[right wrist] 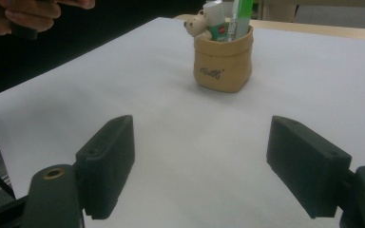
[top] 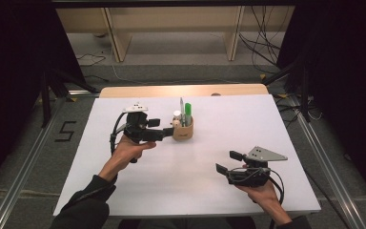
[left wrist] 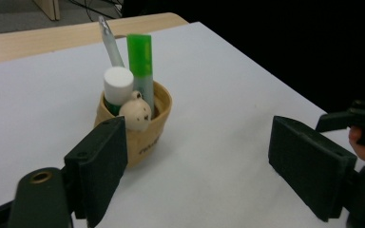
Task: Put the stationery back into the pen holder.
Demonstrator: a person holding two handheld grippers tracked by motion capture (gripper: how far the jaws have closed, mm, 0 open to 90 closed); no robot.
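High view, left claw (top: 167, 128) wide beside tan pen cup (top: 183, 130), right claw (top: 228, 162) wide, well apart.

The surface (top: 138, 191) looks like smooth matt white paper or board, with pale wood along its far edge. That tan pouch (right wrist: 223, 59) reads as soft, slightly crinkled kraft-paper stuff, and the green marker (left wrist: 140, 61) is shiny plastic. Each gripper (right wrist: 214, 166) has matt black plastic-looking jaws.

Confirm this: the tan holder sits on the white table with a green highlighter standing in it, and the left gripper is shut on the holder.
Wrong on the grip. The left gripper is open beside the tan holder, as the left gripper view shows. The green highlighter does stand in it, on the white table.
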